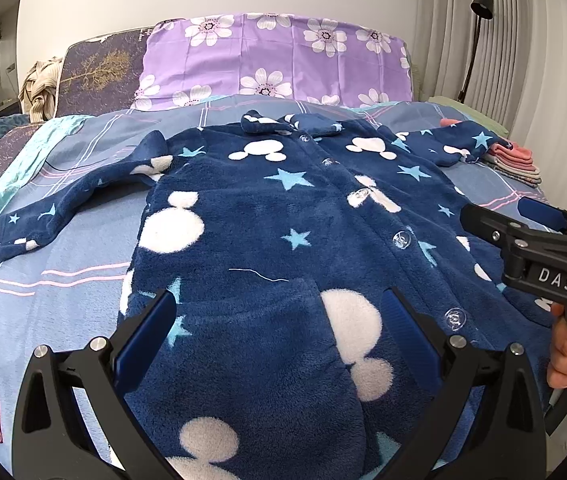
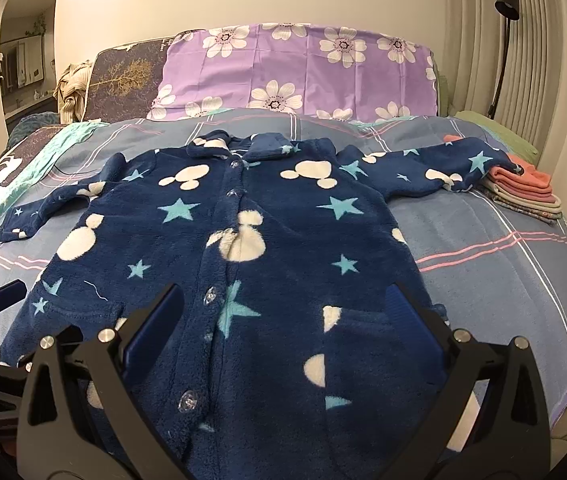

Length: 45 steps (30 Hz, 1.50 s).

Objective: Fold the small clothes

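Fleece pajama top (image 1: 267, 216) spread flat, buttoned, on bed (image 1: 63, 248). Looks soft, floppy, thick, probably bunches. Left tongs (image 1: 279, 320) and right tongs (image 2: 283, 312) both wide open, empty, near hem. Grab sleeve cuffs (image 1: 11, 236) first, I'd guess.

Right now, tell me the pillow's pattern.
Purple pillow with white flowers, clearest in the right wrist view.
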### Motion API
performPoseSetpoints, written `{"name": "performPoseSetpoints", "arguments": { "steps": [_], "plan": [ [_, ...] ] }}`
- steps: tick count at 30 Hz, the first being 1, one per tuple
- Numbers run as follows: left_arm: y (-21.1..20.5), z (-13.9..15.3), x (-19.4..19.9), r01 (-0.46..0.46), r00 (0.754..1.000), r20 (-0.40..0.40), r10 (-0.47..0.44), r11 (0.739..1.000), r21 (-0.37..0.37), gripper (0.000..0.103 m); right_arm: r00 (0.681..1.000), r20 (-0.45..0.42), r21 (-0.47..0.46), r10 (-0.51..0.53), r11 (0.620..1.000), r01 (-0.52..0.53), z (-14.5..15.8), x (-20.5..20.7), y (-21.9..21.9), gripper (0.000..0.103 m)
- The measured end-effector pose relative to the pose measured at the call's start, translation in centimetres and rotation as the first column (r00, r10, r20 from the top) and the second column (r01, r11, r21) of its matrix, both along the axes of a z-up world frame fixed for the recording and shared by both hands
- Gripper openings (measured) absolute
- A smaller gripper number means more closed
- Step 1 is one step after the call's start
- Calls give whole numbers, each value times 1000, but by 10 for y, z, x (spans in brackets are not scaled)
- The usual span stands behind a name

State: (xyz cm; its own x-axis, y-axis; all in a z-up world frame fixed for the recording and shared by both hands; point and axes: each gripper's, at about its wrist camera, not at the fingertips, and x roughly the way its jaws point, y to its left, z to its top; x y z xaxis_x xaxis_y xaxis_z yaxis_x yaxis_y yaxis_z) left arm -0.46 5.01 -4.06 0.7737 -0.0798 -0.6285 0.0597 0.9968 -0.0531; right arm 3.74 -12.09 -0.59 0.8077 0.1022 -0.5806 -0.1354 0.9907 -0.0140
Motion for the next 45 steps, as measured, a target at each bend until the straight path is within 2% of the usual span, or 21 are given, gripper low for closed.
{"name": "performPoseSetpoints", "arguments": {
  "steps": [12, 16, 18, 19, 20, 22, 23, 24, 25, 26, 28, 29, 32, 34, 37, 39, 41, 42, 43, 44, 45],
  "plan": [
    [7, 2, 3, 13, 1000, 5, -13, 999, -36, 102, 1000, -10, -14, 6, 1000, -6, 0, 7, 3, 101],
    [34, 16, 8, -7, 1000, 25, 10, 994, -107, 101, 1000, 0, -20, 31, 999, -31, 3, 9, 4, 101],
    [60, 26, 11, -61, 997, 48, 66, 991, -115, 97, 999, 10, -30, 52, 998, -52, 7, 12, 4, 99],
    [70, 29, 12, -82, 995, 54, 89, 990, -116, 94, 998, 12, -35, 60, 998, -59, 8, 14, 4, 97],
    [87, 31, 14, -124, 989, 62, 131, 986, -113, 93, 998, 13, -40, 69, 997, -69, 10, 16, 5, 90],
    [121, 31, 20, -209, 975, 57, 216, 972, -104, 83, 996, 9, -46, 86, 995, -86, 13, 23, 5, 75],
    [135, 29, 23, -240, 968, 50, 246, 965, -110, 80, 995, 5, -47, 98, 994, -98, 14, 27, 6, 57],
    [153, 27, 26, -274, 959, 37, 281, 953, -130, 74, 994, 2, -47, 109, 993, -109, 15, 29, 7, 34],
    [172, 23, 29, -308, 949, 19, 315, 938, -159, 67, 993, -1, -45, 121, 992, -121, 15, 32, 7, 25],
    [197, 18, 33, -354, 933, -14, 359, 912, -209, 63, 991, -5, -43, 131, 990, -131, 16, 36, 8, 15],
    [238, 5, 37, -433, 899, -77, 430, 853, -292, 58, 990, -7, -58, 140, 988, -140, 15, 40, 9, 14],
    [260, -4, 39, -488, 871, -120, 477, 807, -334, 58, 989, -4, -75, 145, 987, -145, 15, 42, 10, 14],
    [311, -27, 41, -612, 787, -213, 580, 685, -395, 58, 989, -10, -87, 146, 985, -146, 13, 48, 11, 14],
    [336, -38, 44, -666, 738, -257, 624, 612, -425, 64, 990, -25, -82, 141, 986, -143, 12, 55, 10, 18],
    [361, -50, 52, -712, 691, -297, 659, 549, -438, 69, 990, -40, -81, 133, 987, -136, 10, 66, 12, 23],
    [378, -57, 56, -727, 671, -312, 672, 516, -453, 69, 989, -53, -75, 135, 987, -139, 9, 73, 14, 32],
    [385, -57, 63, -730, 663, -299, 687, 504, -461, 67, 989, -58, -75, 138, 987, -143, 9, 78, 17, 36],
    [388, -55, 68, -730, 662, -285, 693, 511, -453, 55, 988, -56, -79, 141, 986, -145, 9, 79, 19, 38],
    [387, -53, 76, -730, 665, -278, 693, 527, -435, 26, 988, -53, -82, 144, 986, -148, 9, 80, 20, 39],
    [388, -52, 80, -729, 669, -279, 688, 536, -427, 12, 988, -51, -85, 148, 985, -152, 9, 81, 22, 41],
    [390, -49, 85, -726, 674, -280, 683, 542, -424, 8, 987, -49, -89, 154, 983, -158, 10, 82, 24, 42]
  ]
}}
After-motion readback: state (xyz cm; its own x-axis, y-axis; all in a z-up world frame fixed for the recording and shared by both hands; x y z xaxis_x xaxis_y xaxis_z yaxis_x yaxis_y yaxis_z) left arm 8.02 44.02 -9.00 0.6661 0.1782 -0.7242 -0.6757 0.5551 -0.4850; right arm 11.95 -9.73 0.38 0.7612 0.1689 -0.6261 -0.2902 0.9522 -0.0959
